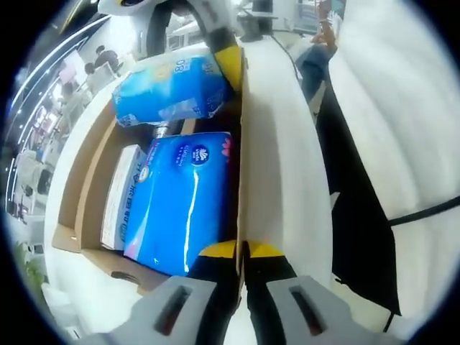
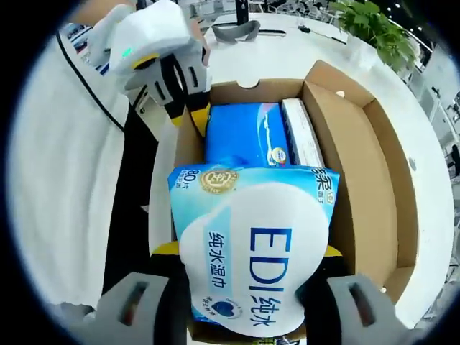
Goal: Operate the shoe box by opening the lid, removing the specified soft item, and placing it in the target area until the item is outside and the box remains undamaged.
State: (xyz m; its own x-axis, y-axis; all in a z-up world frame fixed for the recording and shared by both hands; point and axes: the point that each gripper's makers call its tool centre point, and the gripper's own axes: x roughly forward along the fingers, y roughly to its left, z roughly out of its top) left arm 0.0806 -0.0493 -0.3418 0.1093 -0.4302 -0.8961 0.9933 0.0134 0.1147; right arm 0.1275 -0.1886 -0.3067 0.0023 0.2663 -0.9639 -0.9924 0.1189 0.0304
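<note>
Wipes pack (image 2: 251,251) clamped in right gripper (image 2: 248,262)

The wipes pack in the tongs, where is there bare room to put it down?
The white table beside the shoe box is bare. Inside the box it is crowded: a blue tissue pack and a white box lie there. The right tongs hold the wipes pack.

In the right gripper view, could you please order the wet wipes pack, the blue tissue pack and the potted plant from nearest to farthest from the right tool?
1. Wet wipes pack: clamped in the right tool, above the box.
2. Blue tissue pack: just beyond, lying inside the cardboard box.
3. Potted plant: farthest, past the box at the table's far edge.
</note>
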